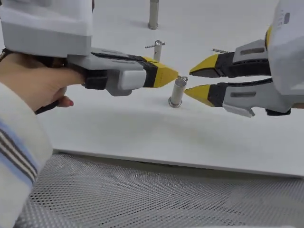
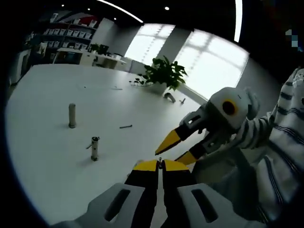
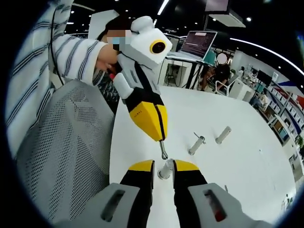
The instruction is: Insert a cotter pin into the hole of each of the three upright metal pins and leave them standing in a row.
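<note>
Three upright metal pins stand in a row on the white table (image 1: pixel 118 133). The nearest pin (image 1: pixel 176 92) (image 3: pixel 165 170) sits between the open jaws of my right gripper (image 1: pixel 190 81) (image 3: pixel 164 166), untouched as far as I can see. My left gripper (image 1: pixel 175 76) (image 2: pixel 160 164) is shut on a cotter pin (image 1: pixel 183 78) (image 3: pixel 163 151), whose tip hangs at the top of that nearest pin. The middle pin (image 1: pixel 156 50) (image 2: pixel 95 148) (image 3: pixel 195 144) has a cotter pin through it. The far pin (image 1: pixel 153 14) (image 2: pixel 72 115) (image 3: pixel 223 135) is bare.
A loose cotter pin (image 1: pixel 219 50) (image 2: pixel 126 126) lies on the table behind the right gripper. A grey perforated surface (image 1: pixel 142 194) runs along the table's near edge. A potted plant (image 2: pixel 164 73) stands at the table's far end.
</note>
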A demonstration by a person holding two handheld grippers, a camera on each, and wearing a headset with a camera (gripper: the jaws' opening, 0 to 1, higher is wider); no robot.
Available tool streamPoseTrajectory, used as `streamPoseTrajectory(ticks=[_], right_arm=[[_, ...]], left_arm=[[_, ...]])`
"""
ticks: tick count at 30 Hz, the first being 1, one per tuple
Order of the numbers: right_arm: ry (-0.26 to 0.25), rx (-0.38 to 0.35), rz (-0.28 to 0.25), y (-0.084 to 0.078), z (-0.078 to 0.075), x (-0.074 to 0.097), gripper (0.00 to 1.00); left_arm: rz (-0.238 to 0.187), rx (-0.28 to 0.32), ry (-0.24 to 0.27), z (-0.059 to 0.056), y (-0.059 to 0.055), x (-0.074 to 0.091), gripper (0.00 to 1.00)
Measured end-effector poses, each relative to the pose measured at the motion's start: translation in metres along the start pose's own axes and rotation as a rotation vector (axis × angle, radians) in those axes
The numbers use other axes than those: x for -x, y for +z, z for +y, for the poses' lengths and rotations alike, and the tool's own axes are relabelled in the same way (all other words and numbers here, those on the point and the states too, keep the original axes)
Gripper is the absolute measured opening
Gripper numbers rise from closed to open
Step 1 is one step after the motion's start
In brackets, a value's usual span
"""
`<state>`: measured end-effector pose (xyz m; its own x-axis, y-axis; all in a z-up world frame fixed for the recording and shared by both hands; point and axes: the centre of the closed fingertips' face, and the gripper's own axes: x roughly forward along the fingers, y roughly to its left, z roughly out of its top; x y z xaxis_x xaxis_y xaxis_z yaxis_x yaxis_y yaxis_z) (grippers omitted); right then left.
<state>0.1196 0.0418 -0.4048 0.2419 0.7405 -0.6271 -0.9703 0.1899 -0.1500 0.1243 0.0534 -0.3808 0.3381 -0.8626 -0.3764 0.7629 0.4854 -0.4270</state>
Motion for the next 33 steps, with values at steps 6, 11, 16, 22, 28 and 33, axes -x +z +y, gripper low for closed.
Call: streamPoseTrajectory(ticks=[6,11,16,22,28,33], right_arm=[[0.047,-0.112,-0.062,0.003,0.000,0.001,0.09],[0.060,-0.135,-0.070,0.000,0.003,0.002,0.07],[0.093,-0.122,-0.071,-0.001,0.015,0.005,0.02],[0.121,-0.111,-0.062,-0.004,0.022,0.007,0.00],[0.154,-0.102,-0.054,-0.007,0.027,0.012,0.00],[0.179,-0.098,-0.038,-0.010,0.031,0.014,0.00]], left_arm=[[0.014,-0.152,-0.060,-0.016,0.002,0.000,0.00],[0.022,-0.215,-0.094,-0.024,0.000,-0.001,0.00],[0.041,-0.262,-0.122,-0.029,-0.003,-0.002,0.00],[0.092,-0.335,-0.159,-0.034,-0.010,-0.003,0.00],[0.138,-0.391,-0.177,-0.039,-0.015,-0.004,0.00],[0.182,-0.433,-0.196,-0.041,-0.022,-0.006,0.00]])
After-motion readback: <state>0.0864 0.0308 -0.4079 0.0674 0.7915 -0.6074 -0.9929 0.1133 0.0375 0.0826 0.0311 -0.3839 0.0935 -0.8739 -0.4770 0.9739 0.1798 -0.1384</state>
